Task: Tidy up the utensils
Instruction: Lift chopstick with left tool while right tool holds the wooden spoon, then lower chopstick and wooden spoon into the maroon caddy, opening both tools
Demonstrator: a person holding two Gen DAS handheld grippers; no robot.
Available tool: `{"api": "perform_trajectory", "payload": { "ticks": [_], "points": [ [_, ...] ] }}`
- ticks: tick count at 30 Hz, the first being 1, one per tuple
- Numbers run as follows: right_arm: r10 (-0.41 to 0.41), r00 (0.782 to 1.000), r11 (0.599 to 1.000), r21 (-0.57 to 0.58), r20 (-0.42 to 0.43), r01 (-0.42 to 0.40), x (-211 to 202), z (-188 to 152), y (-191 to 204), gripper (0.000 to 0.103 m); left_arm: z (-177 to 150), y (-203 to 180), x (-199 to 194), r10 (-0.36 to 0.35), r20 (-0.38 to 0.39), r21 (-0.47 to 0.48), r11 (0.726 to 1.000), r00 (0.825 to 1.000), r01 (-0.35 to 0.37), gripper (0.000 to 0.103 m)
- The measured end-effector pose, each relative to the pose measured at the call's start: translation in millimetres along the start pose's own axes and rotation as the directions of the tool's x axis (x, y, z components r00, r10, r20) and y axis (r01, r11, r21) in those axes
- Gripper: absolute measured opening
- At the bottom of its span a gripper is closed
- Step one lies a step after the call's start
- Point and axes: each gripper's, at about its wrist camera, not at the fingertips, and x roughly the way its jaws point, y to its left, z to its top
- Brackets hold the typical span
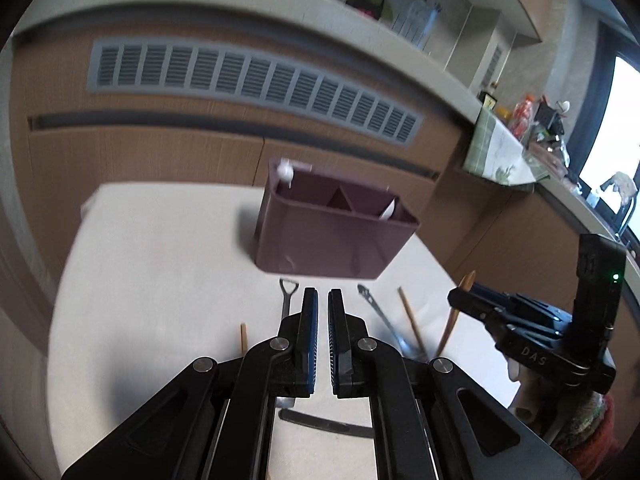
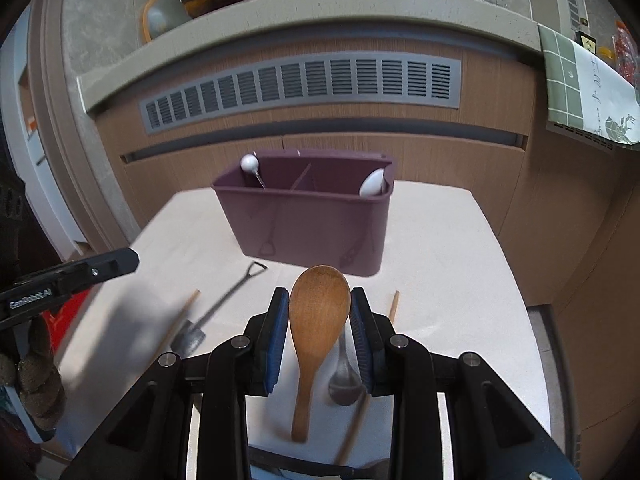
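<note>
Your counter (image 2: 440,240) has bare room right of the bin (image 2: 304,224), which sits toward its far edge. Right gripper (image 2: 320,304) fingers are clamped on the wooden spoon (image 2: 318,320); left gripper (image 1: 323,300) fingers are together, empty.

I see a pale, off-white surface (image 2: 440,264) carrying a maroon plastic divided caddy (image 2: 312,228) at its far edge. Nearer me lie a small metal shovel-shaped scoop (image 2: 224,308), a metal spoon (image 2: 345,376) and thin wooden chopsticks (image 2: 394,305).
</note>
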Motion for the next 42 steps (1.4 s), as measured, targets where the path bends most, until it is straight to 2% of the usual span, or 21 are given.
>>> {"api": "perform_trajectory", "payload": {
  "ticks": [4,6,11,15,18,21,24,29,32,35,36,39,42],
  "points": [
    [0.012,1.0,1.0,-0.01,0.012,-0.012,-4.7,3.6,2.8,0.028,4.3,3.4,-4.6,0.014,0.003,0.01,1.0,1.0,-0.014,0.005],
    [0.01,1.0,1.0,-0.016,0.011,-0.009,-5.8,3.6,2.5,0.028,1.8,5.5,3.4,0.06,-0.065,0.04,0.998,0.996,-0.057,0.005],
    [-0.008,1.0,1.0,-0.016,-0.002,0.008,-4.1,0.7,-0.7,0.028,-33.0,19.5,29.4,0.129,-0.249,0.061,0.991,0.96,-0.118,0.007],
    [-0.004,1.0,1.0,-0.001,-0.006,0.004,-0.8,-0.6,-2.9,0.028,-53.9,26.1,46.2,0.208,-0.311,0.067,0.978,0.927,-0.197,0.008],
    [-0.004,1.0,1.0,0.002,-0.007,0.004,0.8,-0.2,-2.8,0.028,-62.1,26.1,58.2,0.239,-0.341,0.08,0.971,0.909,-0.225,0.008],
    [-0.008,1.0,1.0,-0.001,-0.003,0.008,0.1,-1.0,-2.8,0.028,-64.7,25.5,65.6,0.24,-0.364,0.085,0.971,0.9,-0.224,0.008],
    [-0.014,1.0,1.0,0.001,0.001,0.014,-0.9,-2.4,-4.3,0.028,-63.0,23.7,69.1,0.255,-0.358,0.101,0.967,0.898,-0.234,0.008],
    [-0.014,1.0,1.0,0.001,0.006,0.014,-1.8,-3.2,-4.7,0.028,-61.0,22.8,72.2,0.252,-0.36,0.133,0.967,0.899,-0.217,0.008],
    [-0.015,1.0,1.0,0.003,0.014,0.015,-2.9,-3.0,-4.0,0.028,-56.6,28.0,74.4,0.21,-0.375,0.118,0.977,0.903,-0.179,0.007],
    [-0.017,0.999,1.0,0.01,0.034,0.017,-8.3,-1.3,-4.1,0.028,-50.8,37.6,75.0,0.154,-0.365,0.04,0.988,0.918,-0.15,0.005],
    [-0.017,0.999,1.0,0.011,0.039,0.016,-10.6,-0.6,-4.3,0.028,-46.9,39.0,69.9,0.133,-0.343,0.005,0.99,0.93,-0.139,0.005],
    [-0.024,0.998,1.0,-0.008,0.055,0.024,-21.6,0.2,-3.8,0.028,-31.7,31.7,47.4,0.085,-0.243,-0.031,0.995,0.966,-0.096,0.005],
    [-0.024,0.997,0.999,-0.027,0.071,0.026,-33.7,3.3,-3.8,0.028,-15.1,17.6,25.8,0.056,-0.148,-0.024,0.998,0.987,-0.06,0.005]
  ]
}}
